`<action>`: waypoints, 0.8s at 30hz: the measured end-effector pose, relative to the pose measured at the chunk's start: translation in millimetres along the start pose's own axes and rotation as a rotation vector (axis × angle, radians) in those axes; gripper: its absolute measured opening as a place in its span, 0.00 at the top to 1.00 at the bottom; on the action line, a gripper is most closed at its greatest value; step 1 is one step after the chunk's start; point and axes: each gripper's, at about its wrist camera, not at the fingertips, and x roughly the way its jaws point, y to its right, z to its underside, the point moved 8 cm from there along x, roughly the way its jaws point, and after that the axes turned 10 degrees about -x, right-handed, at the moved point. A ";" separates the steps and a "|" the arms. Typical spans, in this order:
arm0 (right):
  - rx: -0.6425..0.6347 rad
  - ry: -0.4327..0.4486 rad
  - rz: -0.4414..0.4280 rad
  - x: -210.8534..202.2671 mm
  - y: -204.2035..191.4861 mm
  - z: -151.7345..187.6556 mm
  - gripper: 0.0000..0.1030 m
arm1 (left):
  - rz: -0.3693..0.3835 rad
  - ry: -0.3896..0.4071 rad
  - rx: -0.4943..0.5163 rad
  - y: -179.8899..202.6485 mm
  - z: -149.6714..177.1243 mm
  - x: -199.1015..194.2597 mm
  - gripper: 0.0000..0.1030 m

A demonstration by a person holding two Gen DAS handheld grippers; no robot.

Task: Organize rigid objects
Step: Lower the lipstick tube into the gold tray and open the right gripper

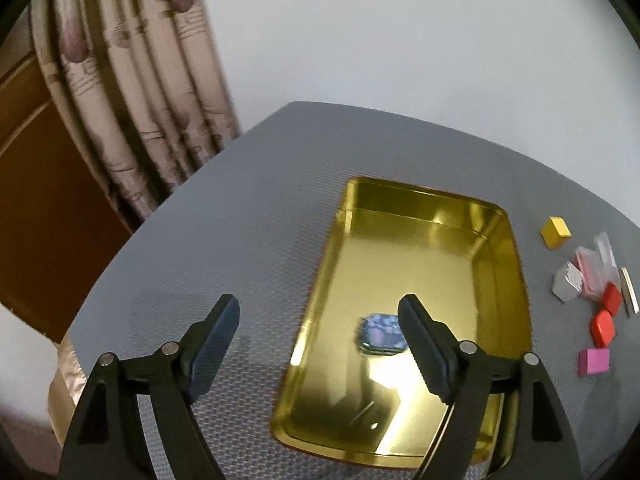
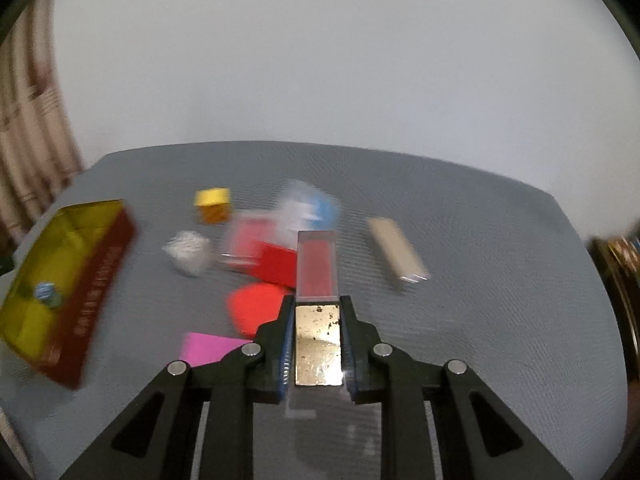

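Note:
A gold tin tray (image 1: 516, 248) lies on the grey table; a small blue patterned piece (image 1: 380, 334) sits inside it. My left gripper (image 1: 320, 320) is open and empty, above the tray's near left edge. My right gripper (image 2: 318, 312) is shut on a long clear box with a red insert and a gold end (image 2: 318, 264), held above the table. The tray with its red outer wall (image 2: 100, 276) shows at the left of the right wrist view.
Loose pieces lie right of the tray: a yellow cube (image 2: 213, 204), a silver crumpled piece (image 2: 188, 252), red blocks (image 2: 276, 264), a red rounded block (image 2: 254, 308), a pink block (image 2: 208, 348), a blue-white piece (image 2: 312, 204) and a tan bar (image 2: 396, 252). A curtain (image 1: 132, 92) hangs at the left.

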 end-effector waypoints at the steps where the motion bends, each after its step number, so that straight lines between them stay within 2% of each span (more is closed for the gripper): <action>1: -0.025 0.004 -0.017 -7.3 -13.4 -4.4 0.80 | -0.006 0.000 -0.018 -5.0 -2.3 0.7 0.23; 5: -0.142 0.024 -0.112 -26.4 -81.3 -21.0 0.80 | -0.016 -0.005 -0.067 -19.2 -7.3 2.8 0.23; 8: -0.200 0.010 -0.214 -28.0 -135.5 -29.5 0.80 | -0.025 -0.011 -0.096 -29.2 -11.6 5.1 0.23; 14: -0.276 -0.013 -0.332 -20.6 -218.8 -46.7 0.80 | -0.047 -0.017 -0.157 -49.3 -19.2 9.4 0.23; 19: -0.354 -0.055 -0.342 -3.2 -267.0 -49.5 0.80 | -0.073 -0.007 -0.205 -64.5 -23.7 8.9 0.23; 24: -0.369 -0.127 -0.353 18.6 -291.0 -43.7 0.80 | -0.078 -0.024 -0.222 -70.7 -22.0 10.5 0.23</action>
